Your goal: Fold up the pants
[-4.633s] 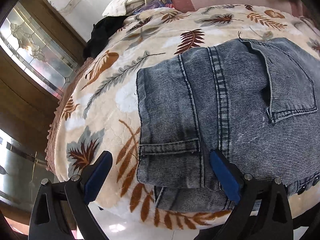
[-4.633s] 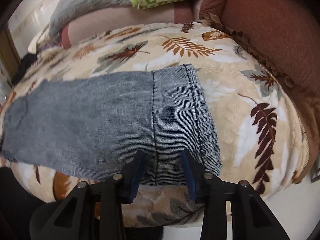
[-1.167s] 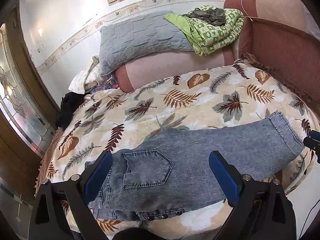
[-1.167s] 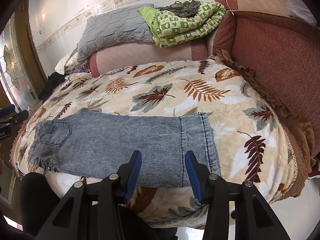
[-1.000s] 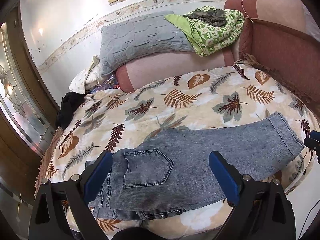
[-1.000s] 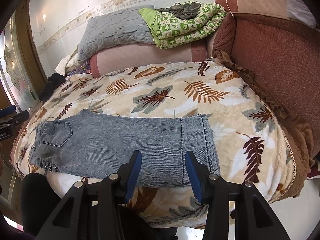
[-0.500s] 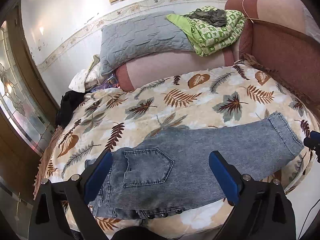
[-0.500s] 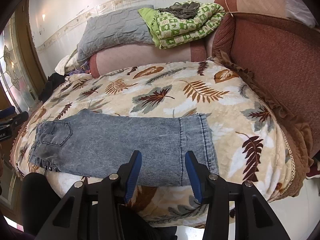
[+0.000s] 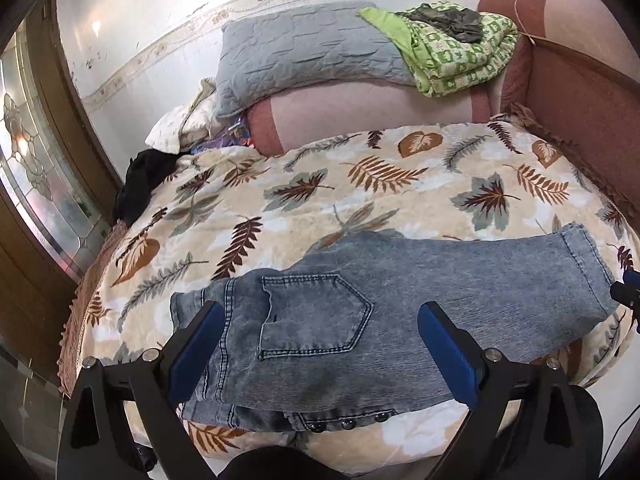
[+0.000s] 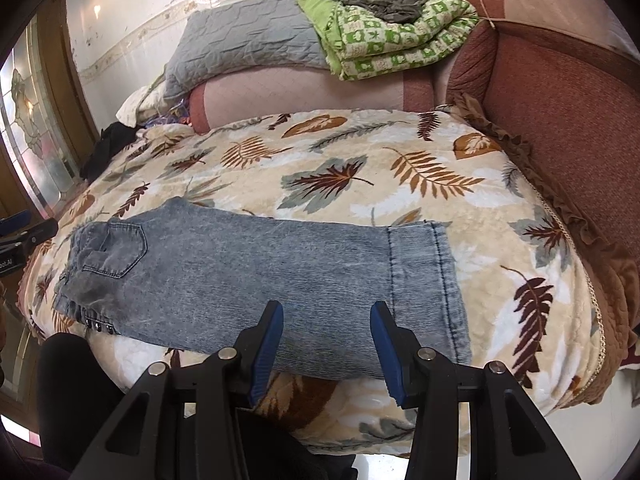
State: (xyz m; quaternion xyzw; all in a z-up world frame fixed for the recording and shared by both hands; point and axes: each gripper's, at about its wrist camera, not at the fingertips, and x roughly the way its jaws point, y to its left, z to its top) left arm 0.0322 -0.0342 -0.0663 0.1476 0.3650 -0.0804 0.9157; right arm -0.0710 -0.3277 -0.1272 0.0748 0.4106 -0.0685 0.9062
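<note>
**Jeans flat on leaf blanket, both grippers empty**

Left wrist view.
- Left gripper (image 9: 318, 344): jaws spread wide, blue pads at 7 and 5 o'clock, holding nothing, hovering above the waist end of the jeans.
- Jeans (image 9: 400, 304): grey-blue denim, laid lengthwise near the front edge of the blanket, lying from 7 o'clock to 3 o'clock. Back pocket (image 9: 312, 316) faced up between the pads. A row of studs (image 9: 344, 424) ran along the near waist edge at 6 o'clock. Hem (image 9: 588, 268) lay at 3 o'clock.
- Right gripper (image 9: 628, 292): only a tip showed at 3 o'clock, just beside the hem.
- Blanket (image 9: 360, 184): cream with brown and grey leaves, under the jeans.
- Grey pillow (image 9: 304, 52) at 12 o'clock; green quilt (image 9: 452, 60) at 1 o'clock, both on the sofa back.
- Black cloth (image 9: 140, 180) at 10 o'clock, on the blanket's far left corner.

Right wrist view.
- Right gripper (image 10: 326, 340): jaws moderately apart, empty, above the lower leg of the jeans (image 10: 260, 280), short of the hem (image 10: 432, 280).
- Pocket (image 10: 116, 252) and waist lay at 9 o'clock.
- Left gripper (image 10: 24, 228): partly seen at 9 o'clock, near the waist end, apart from the cloth.
- Blanket (image 10: 400, 168), pillow (image 10: 248, 32) and quilt (image 10: 396, 32) showed as above; red sofa arm (image 10: 568, 120) at 2 o'clock.
</note>
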